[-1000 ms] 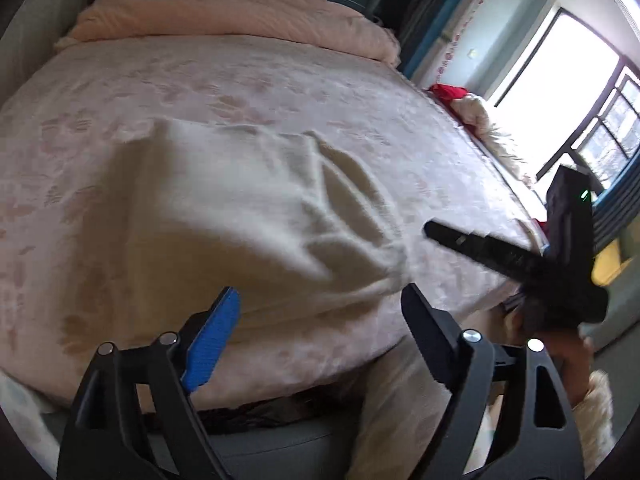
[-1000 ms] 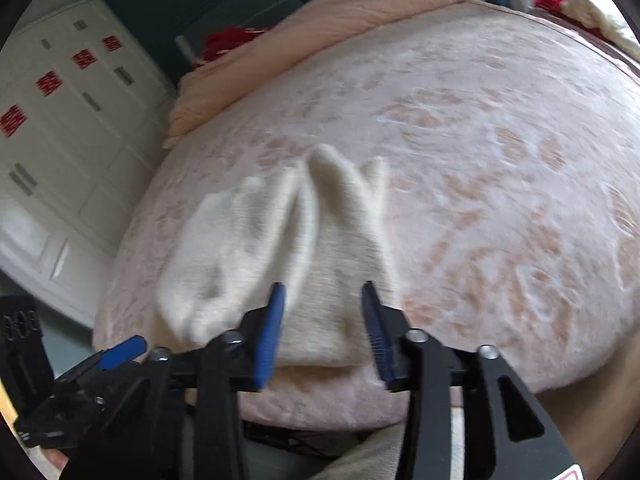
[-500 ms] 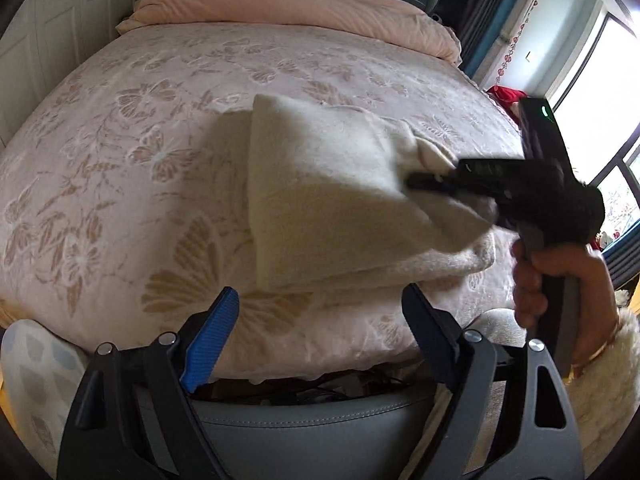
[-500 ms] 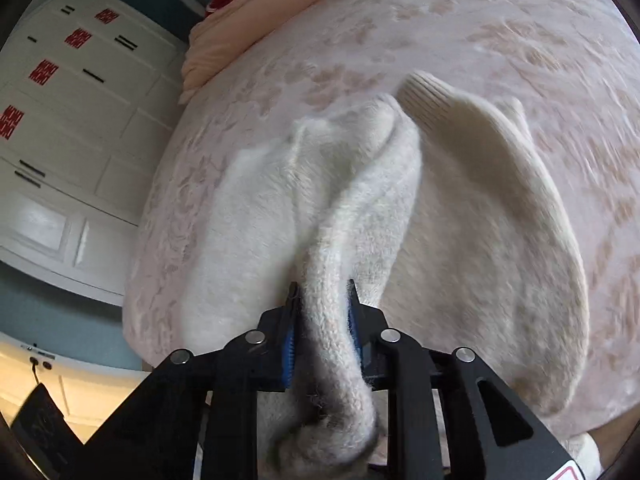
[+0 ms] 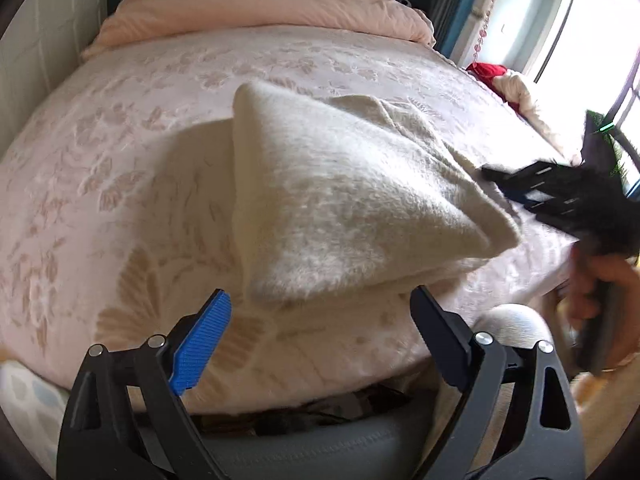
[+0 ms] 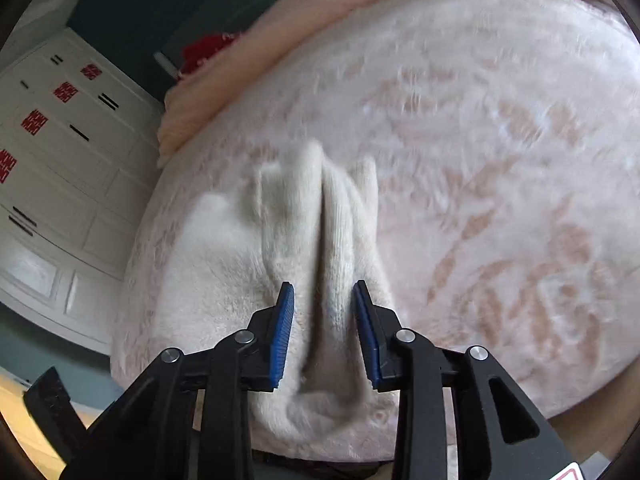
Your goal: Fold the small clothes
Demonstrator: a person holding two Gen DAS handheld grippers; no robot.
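A cream knitted garment lies folded on the pink flowered bed near its front edge. My left gripper is open and empty, just short of the garment's near edge. My right gripper is open, its blue pads either side of a raised ridge of the garment without pinching it. The right gripper also shows in the left wrist view, held by a hand at the garment's right edge.
A rolled peach duvet lies along the head of the bed. White cupboards stand to the left. A window and red and white clothes are at the right. The grey bed frame runs below.
My right gripper was shut on a fold of the garment half a second ago; it has now opened and let it go. The garment has settled flatter. The left gripper stays open.
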